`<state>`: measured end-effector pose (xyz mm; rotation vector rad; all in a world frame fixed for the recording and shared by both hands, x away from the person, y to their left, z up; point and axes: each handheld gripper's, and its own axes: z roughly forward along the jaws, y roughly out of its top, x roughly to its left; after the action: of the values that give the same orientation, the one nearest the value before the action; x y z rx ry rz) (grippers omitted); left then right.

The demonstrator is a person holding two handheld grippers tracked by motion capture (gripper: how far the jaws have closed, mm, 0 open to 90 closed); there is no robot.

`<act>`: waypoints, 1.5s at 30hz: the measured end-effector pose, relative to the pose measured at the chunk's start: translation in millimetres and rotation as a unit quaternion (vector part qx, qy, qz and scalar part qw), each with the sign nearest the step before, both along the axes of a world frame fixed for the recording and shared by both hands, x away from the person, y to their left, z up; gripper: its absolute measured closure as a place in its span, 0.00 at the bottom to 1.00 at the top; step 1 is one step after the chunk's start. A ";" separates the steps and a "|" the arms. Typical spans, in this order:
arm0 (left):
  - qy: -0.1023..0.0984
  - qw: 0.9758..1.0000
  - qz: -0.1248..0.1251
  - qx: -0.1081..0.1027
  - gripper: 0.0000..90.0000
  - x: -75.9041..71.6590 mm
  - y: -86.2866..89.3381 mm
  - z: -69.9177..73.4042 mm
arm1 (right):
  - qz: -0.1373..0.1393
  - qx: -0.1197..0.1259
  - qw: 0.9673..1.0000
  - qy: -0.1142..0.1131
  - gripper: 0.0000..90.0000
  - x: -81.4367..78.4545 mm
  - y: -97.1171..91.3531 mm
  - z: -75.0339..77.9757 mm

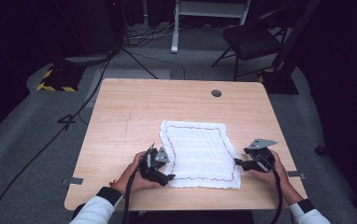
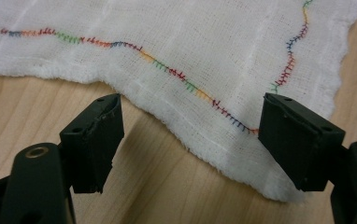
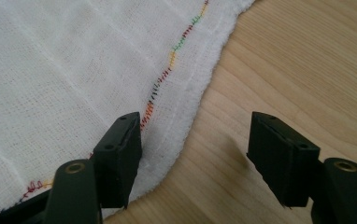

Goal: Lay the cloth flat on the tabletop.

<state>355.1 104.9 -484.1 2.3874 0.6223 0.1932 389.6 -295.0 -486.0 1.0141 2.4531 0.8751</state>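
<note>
1. Two grippers are held by a person at a wooden table [image 1: 120,121], one in each hand, seen in the lower half of the high view.
2. A white cloth [image 1: 197,154] with a multicoloured stitched border is spread flat on the table, in the lower centre of the high view, slightly right of the middle.
3. The left gripper [image 1: 167,178] is seen at the lower left corner of the cloth in the high view, its tips at the cloth's edge.
4. In the left gripper view, the jaws are parted wide; the cloth [image 2: 190,42] fills the upper part of the frame, and its corner reaches down towards the lower right.
5. One jaw at the right of that view stands over the cloth's corner, the other at the left over bare wood; nothing is clamped between them.
6. The right gripper [image 1: 237,162] is seen at the right edge of the cloth in the high view, near its lower right corner.
7. In the right gripper view, the jaws are likewise spread apart; the cloth [image 3: 64,70] covers the left and upper part of the frame, with wood at the right.
8. The left jaw in that view is over the cloth's hem, the right one over the table; the cloth is not gripped.
</note>
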 end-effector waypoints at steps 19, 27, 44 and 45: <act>-0.046 0.997 0.065 -0.003 0.27 81.2 -8.2 4.0 | -0.017 -0.009 0.998 -0.054 0.52 85.7 52.7 8.1; -0.031 0.996 0.087 0.018 0.26 112.8 -8.0 -6.6 | -0.057 -0.037 0.996 -0.065 0.55 106.8 48.7 -4.2; -0.036 0.995 0.088 0.014 0.24 114.8 6.9 3.1 | -0.100 0.000 0.994 -0.051 0.42 115.8 16.5 1.5; -0.038 0.995 0.086 0.016 0.23 109.5 9.7 3.6 | -0.095 0.004 0.994 -0.052 0.41 111.3 14.1 3.0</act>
<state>464.6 114.6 -480.5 2.3439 0.7941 0.3700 500.9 -280.9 -483.0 1.1516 2.2276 0.8519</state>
